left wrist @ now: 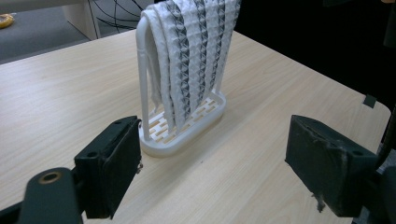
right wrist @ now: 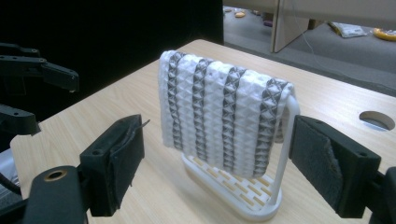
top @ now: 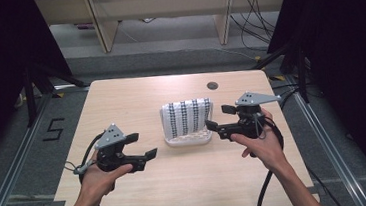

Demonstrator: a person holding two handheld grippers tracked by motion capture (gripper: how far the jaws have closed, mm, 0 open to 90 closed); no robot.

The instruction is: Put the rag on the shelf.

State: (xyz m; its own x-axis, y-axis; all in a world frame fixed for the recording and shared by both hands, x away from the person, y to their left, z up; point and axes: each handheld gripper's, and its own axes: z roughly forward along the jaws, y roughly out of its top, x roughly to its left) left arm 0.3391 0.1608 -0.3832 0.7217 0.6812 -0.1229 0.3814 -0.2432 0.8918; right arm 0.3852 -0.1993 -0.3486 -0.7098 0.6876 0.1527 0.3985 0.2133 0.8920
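A white towel with dark woven stripes hangs over a small white plastic rack standing upright at the middle of the light wooden table. My left gripper is open, low over the table to the rack's left, a short way off. In the left gripper view the towel and rack base sit ahead between the wide-apart jaws of the left gripper. My right gripper is open just right of the rack. Its own view has the towel and rack close in front of the right gripper.
A round cable hole lies in the table behind the rack. Wooden furniture legs and cables are on the floor beyond the table. Black curtains flank both sides. A taped "5" marks the floor at left.
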